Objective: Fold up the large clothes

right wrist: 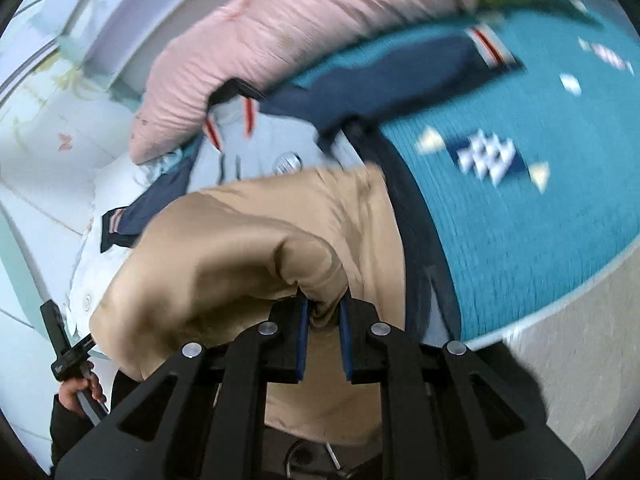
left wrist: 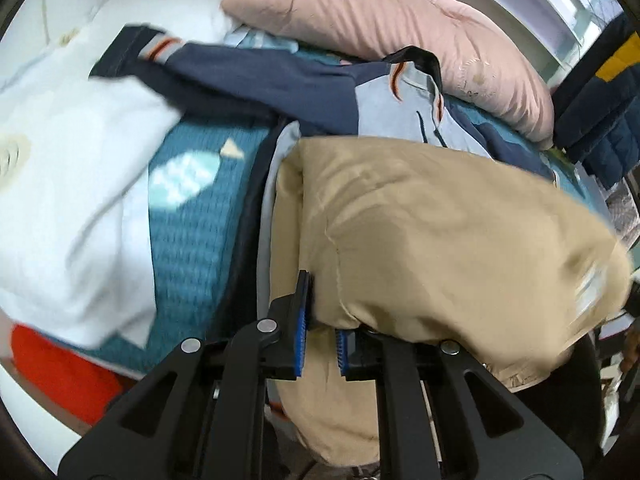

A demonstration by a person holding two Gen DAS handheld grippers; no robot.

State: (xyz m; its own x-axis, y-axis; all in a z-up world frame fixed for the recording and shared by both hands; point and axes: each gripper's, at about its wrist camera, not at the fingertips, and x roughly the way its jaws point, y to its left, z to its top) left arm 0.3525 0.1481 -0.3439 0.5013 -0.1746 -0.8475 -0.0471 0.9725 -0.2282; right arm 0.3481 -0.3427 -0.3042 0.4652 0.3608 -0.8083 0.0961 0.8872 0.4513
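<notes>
A tan garment (left wrist: pixel 440 232) hangs in a bulging fold over the teal bedspread (left wrist: pixel 192 236). My left gripper (left wrist: pixel 322 320) is shut on its edge, the cloth pinched between the blue pads (left wrist: pixel 303 320). In the right wrist view the same tan garment (right wrist: pixel 240 248) bunches up in front of my right gripper (right wrist: pixel 323 320), which is shut on a thick fold of it. Under the tan cloth lies a navy and light blue jacket (left wrist: pixel 304 84), spread across the bed; its light blue chest with orange stripes (right wrist: pixel 256 144) shows beyond the tan fold.
A pink quilt (left wrist: pixel 384 28) is heaped at the far side of the bed. A white pillow (left wrist: pixel 72 168) and an orange cloth (left wrist: pixel 60 368) lie on the left. The teal bedspread (right wrist: pixel 520 208) ends at a pale mattress side (right wrist: pixel 580 352). A hand (right wrist: pixel 76 396) holds the other gripper's handle.
</notes>
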